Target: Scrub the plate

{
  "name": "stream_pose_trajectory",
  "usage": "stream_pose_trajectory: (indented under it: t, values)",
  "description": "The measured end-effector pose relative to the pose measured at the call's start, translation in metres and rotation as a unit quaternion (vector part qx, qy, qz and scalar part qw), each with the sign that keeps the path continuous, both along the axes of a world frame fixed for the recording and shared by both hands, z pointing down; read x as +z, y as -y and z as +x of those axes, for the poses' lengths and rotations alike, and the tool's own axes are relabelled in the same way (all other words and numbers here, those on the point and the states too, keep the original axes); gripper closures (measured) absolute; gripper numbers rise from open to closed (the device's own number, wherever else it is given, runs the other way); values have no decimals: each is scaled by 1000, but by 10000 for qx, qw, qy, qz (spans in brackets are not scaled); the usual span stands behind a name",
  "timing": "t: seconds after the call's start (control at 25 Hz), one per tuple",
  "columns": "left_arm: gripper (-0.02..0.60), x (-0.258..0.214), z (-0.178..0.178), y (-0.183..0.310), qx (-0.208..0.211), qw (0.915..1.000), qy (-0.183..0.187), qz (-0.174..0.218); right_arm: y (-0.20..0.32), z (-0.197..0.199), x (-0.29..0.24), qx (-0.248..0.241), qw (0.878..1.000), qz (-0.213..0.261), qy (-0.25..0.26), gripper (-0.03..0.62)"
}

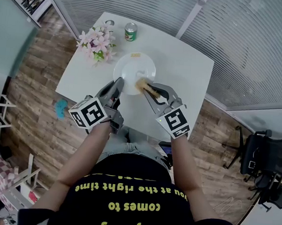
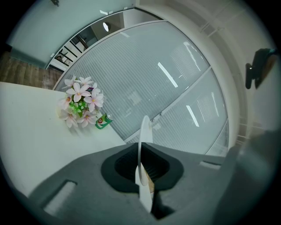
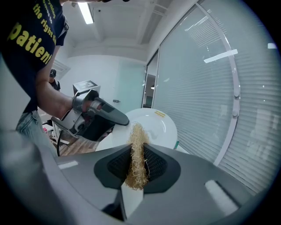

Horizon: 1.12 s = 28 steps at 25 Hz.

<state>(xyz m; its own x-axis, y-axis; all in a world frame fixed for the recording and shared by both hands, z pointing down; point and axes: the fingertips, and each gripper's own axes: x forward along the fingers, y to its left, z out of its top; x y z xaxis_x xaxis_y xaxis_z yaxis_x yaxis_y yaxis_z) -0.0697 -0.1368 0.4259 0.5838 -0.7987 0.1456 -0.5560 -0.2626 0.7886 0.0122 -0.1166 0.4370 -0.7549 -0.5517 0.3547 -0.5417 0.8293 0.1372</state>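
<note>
A white plate (image 1: 132, 71) is held up over the white table, tilted, with my left gripper (image 1: 117, 87) shut on its near rim. In the left gripper view the plate (image 2: 144, 162) shows edge-on between the pads. My right gripper (image 1: 153, 90) is shut on a tan loofah scrubber (image 1: 145, 86) that rests against the plate's near right face. In the right gripper view the scrubber (image 3: 137, 154) sticks up between the jaws, with the plate (image 3: 153, 127) just beyond it and the left gripper (image 3: 94, 116) at the plate's left.
On the white table (image 1: 183, 64) stand a bunch of pink flowers (image 1: 95, 44) at the left and a green can (image 1: 131, 31) at the back. A blue thing (image 1: 60, 108) lies on the wooden floor at the left. Glass walls with blinds stand behind the table.
</note>
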Motion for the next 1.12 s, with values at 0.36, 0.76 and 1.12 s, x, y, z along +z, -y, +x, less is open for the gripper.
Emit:
stream_pose_trajectory:
  t: [0.36, 0.76, 1.12]
  values:
    - [572, 0, -1, -1, 0, 10000, 3, -9, 17, 29, 2, 428, 9991, 1, -41, 540]
    - [572, 1, -4, 0, -42, 10000, -7, 1, 11, 26, 5, 336, 9994, -65, 0, 540]
    - [572, 8, -3, 2, -54, 9999, 25, -81, -7, -2, 12, -95, 9997, -210, 70, 540]
